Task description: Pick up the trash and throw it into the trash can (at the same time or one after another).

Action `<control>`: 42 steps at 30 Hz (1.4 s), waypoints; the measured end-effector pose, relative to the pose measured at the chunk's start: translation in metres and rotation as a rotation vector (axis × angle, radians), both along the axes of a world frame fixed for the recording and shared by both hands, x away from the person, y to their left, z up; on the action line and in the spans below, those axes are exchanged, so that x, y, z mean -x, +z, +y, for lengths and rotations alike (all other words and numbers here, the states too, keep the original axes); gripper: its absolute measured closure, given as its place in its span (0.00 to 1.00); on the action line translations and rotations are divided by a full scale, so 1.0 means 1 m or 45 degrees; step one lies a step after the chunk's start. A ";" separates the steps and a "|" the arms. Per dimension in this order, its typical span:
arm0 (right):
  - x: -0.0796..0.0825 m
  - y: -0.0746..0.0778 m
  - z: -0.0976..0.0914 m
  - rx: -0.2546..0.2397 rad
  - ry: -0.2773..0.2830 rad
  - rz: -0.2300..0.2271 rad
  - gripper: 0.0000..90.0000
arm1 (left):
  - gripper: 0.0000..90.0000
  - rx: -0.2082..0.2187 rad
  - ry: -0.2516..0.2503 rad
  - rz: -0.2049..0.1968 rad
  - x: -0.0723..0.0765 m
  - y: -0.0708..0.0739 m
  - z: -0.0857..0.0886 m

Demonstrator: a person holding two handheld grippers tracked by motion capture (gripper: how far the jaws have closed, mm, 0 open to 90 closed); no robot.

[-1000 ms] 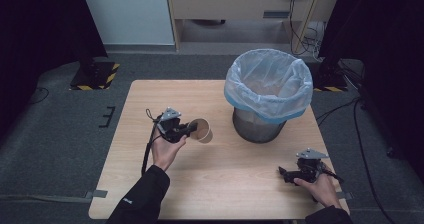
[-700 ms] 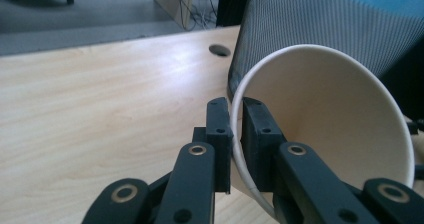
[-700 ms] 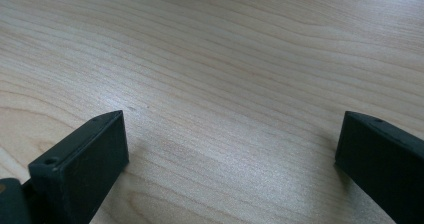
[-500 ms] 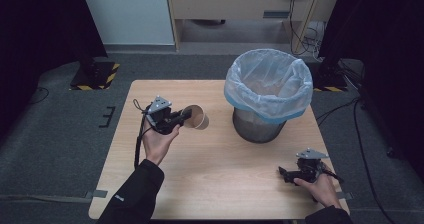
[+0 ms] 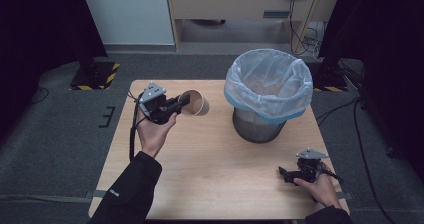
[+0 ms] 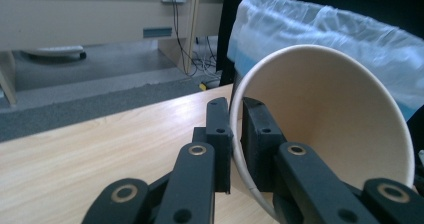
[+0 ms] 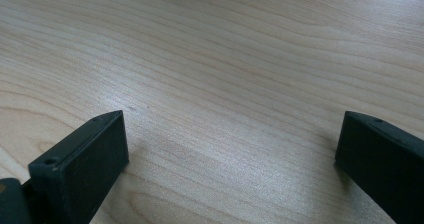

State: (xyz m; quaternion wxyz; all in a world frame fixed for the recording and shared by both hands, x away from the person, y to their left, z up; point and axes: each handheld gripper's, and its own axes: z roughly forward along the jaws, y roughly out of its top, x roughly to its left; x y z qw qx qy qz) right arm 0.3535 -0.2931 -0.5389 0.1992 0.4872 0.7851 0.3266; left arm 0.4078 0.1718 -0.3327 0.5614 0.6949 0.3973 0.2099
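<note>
Raising paper cup (image 5: pixel 196 103) higher, left-centre of frame, left gripper (image 5: pixel 181 102) clamping its rim; nearing bin (image 5: pixel 268 91). Right gripper (image 5: pixel 286 173) idling lower right, jaws apart.

Overhead light falls evenly on my table (image 5: pixel 210 174); the surroundings stay dim. Below my right claw (image 7: pixel 230 149) its jaws cast soft shadows on sheened wood. Nearest my left claw (image 6: pixel 235 134), links blur; the background is soft.

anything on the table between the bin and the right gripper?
Nothing: in the high view only bare table lies between the bin and the right gripper.
</note>
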 end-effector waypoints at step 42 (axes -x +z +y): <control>0.000 0.000 0.000 0.001 0.001 -0.005 0.01 | 0.91 0.070 -0.106 -0.263 -0.011 0.094 -0.073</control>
